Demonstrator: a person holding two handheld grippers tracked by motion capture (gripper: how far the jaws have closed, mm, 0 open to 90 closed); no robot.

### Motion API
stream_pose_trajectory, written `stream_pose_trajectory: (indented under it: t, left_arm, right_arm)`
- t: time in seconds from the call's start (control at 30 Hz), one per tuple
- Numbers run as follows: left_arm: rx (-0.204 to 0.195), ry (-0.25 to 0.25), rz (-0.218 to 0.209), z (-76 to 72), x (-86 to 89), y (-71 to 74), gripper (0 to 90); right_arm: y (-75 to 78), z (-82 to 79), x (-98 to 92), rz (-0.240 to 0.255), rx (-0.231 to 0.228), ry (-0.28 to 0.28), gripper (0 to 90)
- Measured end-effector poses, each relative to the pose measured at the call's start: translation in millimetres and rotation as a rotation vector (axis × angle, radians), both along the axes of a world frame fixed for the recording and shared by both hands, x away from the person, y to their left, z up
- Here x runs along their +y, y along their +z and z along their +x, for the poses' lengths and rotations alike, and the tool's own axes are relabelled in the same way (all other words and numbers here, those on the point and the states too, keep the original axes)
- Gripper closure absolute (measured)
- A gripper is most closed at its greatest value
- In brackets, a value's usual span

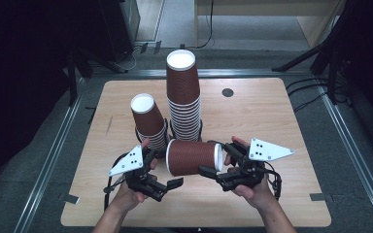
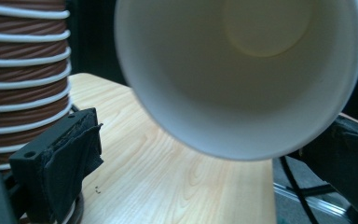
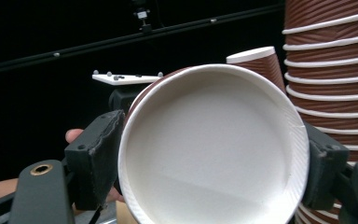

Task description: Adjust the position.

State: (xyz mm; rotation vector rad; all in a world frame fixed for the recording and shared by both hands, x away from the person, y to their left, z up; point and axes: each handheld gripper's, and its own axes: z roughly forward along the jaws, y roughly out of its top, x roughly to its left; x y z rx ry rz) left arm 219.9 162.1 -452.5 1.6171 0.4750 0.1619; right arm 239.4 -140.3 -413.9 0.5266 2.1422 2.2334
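Right tool (image 1: pixel 217 167): clamped on the base end of a single brown paper cup (image 1: pixel 193 157), one jaw on each side of it, as the right gripper view shows with the cup's white bottom (image 3: pixel 214 149) between the pads.
Left tool (image 1: pixel 167 177): jaws spread apart and holding nothing; in the left gripper view the cup's open mouth (image 2: pixel 242 70) hangs above and between them without touching either pad.
Single cup: lying on its side, lifted off the surface (image 1: pixel 272 116), ridged brown wall outward, white rim toward the left tool, base toward the right tool.
Tall stack (image 1: pixel 183 97): upside-down brown cups nested high, standing at the middle of the surface just behind the held cup.
Short stack (image 1: pixel 148 121): a few upside-down cups leaning slightly, just left of the tall stack and near the left tool.
Hands: the left hand (image 1: pixel 126 194) and the right hand (image 1: pixel 257 191) enter from the near edge, each gripping its tool's body.
Surface: light wood, with a small dark round cap (image 1: pixel 228 92) near its far edge.
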Motion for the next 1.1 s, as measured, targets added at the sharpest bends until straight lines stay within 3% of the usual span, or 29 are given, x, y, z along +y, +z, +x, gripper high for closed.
stream_pose_trajectory:
  t: [0.13, 0.4, 0.73, 0.9, 1.1]
  left_arm:
    - [-0.023, 0.003, 0.035, -3.8, -2.5, 4.9, 0.0]
    - [-0.065, -0.009, 0.026, -7.2, -4.3, 8.2, 0.0]
    - [-0.076, -0.037, -0.006, -7.1, -4.2, 8.1, 0.0]
    - [-0.052, -0.049, -0.017, -5.2, -4.7, 7.5, 0.0]
    - [-0.061, -0.051, -0.009, -5.4, -4.8, 6.5, 0.0]
  right_arm:
    - [-3.5, -0.2, 5.8, -0.007, 0.008, 0.05, 21.0]
    - [-6.0, 1.8, 7.0, 0.015, 0.034, 0.094, 21.1]
    - [-8.6, 0.2, 12.1, 0.006, 0.036, 0.112, 21.1]
    - [-10.3, 0.8, 13.8, 0.014, 0.049, 0.116, 21.0]
    - [-11.5, 0.2, 15.7, 0.0, 0.046, 0.116, 20.9]
